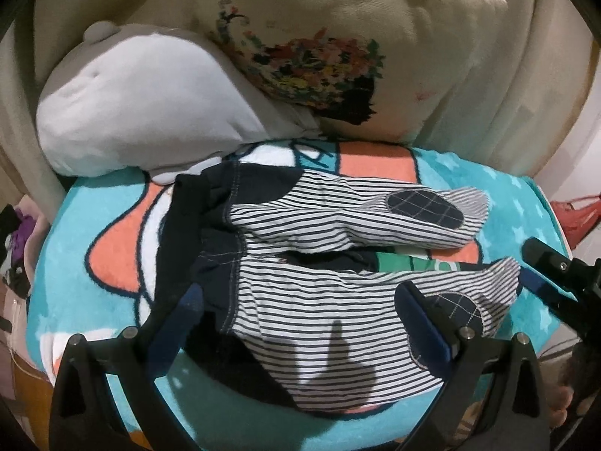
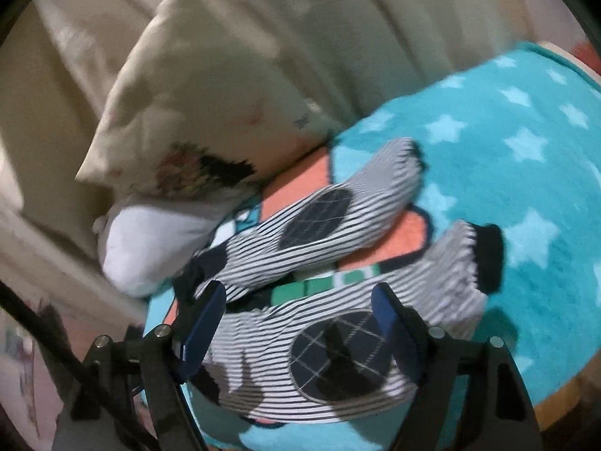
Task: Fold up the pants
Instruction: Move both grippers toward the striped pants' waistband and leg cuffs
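Small striped pants (image 1: 330,263) with navy waistband and navy checked knee patches lie spread flat on a turquoise cartoon blanket (image 1: 499,191), waist to the left, both legs pointing right. My left gripper (image 1: 296,308) is open, hovering over the near leg and hip, holding nothing. My right gripper (image 2: 300,300) is open above the near leg's knee patch (image 2: 338,357); its finger also shows in the left wrist view (image 1: 544,263) beside the near cuff. In the right wrist view the pants (image 2: 319,225) run away to the upper right.
A white plush pillow (image 1: 142,112) and a cream floral cushion (image 1: 338,37) lean against the sofa back behind the pants. A red object (image 1: 578,214) lies off the blanket's right edge. The starred blanket (image 2: 507,143) stretches right.
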The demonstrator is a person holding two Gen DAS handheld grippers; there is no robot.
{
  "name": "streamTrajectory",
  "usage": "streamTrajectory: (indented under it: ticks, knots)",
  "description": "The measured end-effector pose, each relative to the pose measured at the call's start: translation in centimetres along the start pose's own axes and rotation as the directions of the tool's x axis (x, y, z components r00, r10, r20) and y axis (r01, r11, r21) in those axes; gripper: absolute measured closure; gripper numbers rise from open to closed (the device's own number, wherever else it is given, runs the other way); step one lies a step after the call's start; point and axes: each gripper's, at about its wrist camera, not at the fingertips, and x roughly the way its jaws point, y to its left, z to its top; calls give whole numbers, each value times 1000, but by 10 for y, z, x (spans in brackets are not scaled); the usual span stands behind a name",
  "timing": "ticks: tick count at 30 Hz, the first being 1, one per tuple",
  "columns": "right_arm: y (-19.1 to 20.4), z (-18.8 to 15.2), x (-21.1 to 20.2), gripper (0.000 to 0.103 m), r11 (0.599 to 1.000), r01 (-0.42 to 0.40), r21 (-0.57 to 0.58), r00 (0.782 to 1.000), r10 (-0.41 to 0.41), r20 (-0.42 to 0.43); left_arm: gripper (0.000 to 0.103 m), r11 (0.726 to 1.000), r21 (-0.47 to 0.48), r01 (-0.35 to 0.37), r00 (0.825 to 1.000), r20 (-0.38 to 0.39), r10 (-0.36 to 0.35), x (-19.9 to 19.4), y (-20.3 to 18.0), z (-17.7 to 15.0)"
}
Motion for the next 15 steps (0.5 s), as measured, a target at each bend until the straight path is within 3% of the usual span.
streamTrajectory:
  ticks: [4,8,12,15]
  knots:
    - [22,0,4,18,990,31,-134,999,-33,-12,1,998,58,-12,1000,4,12,-1,-13,1]
    - [32,-1,4,16,978,52,-204,999,-54,-2,1,997,76,-11,998,-55,16,10,-18,-1]
    - [28,-1,8,16,980,2,-199,1000,-7,-26,1,999,-4,-42,995,-86,42,17,2,-1]
    - [26,0,9,16,982,0,-188,1000,-4,-24,1,991,-116,-73,992,-111,60,21,31,0]
